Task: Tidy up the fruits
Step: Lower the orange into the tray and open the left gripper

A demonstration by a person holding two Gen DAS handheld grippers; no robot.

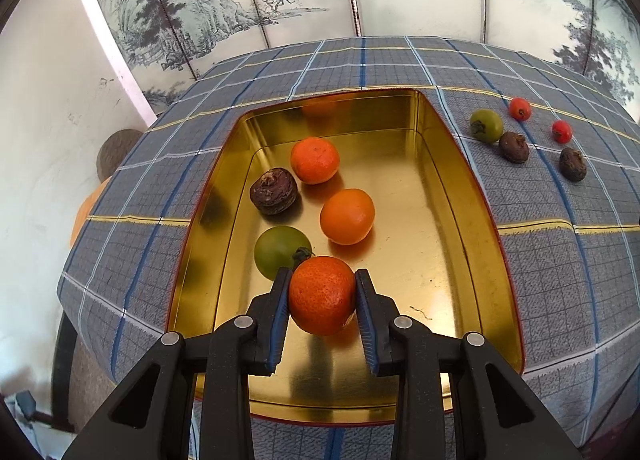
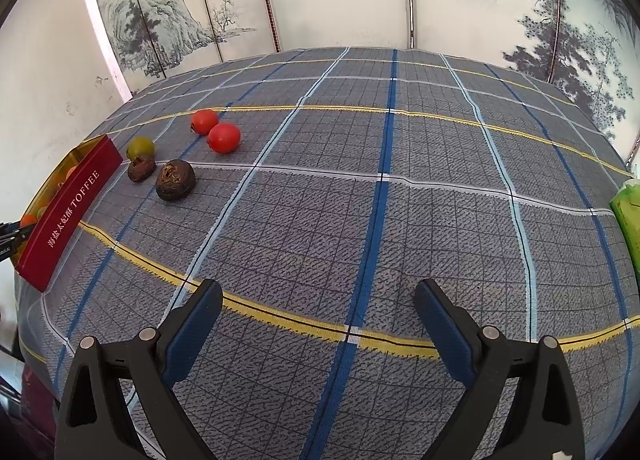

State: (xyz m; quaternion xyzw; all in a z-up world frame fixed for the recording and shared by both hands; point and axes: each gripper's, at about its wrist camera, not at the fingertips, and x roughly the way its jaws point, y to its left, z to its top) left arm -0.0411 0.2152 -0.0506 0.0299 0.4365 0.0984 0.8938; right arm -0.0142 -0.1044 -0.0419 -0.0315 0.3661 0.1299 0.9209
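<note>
**Orange hanging over the tin, five fruits waiting**

While the left gripper (image 1: 322,294) is clenching an orange (image 1: 321,294) between its blue pads, it is hovering at the lower centre of the left view, over the near end of the gold tin (image 1: 460,196). Already lying in the tin are two more oranges, a green fruit (image 1: 280,250) and a dark brown one (image 1: 273,191), all crowding the left half.

Doing this well, I'd say, is lowering the orange until it is nearly touching the floor, aiming for the bare gold patch at centre right, then opening gently so it is not rolling into the green fruit just behind it.

Over on the right view, the right gripper (image 2: 318,322) is hanging released, jaws wide apart above the plaid cloth (image 2: 400,220). Five fruits are sitting in the upper left of that frame beside the tin's red wall: two red, one green, two brown.

Whether the orange is touching the tin floor is hard to tell; its underside is blending with its reflection. The tin's near rim is cut off by the fingers, and a green object (image 2: 628,216) at the right edge is only partly showing.
</note>
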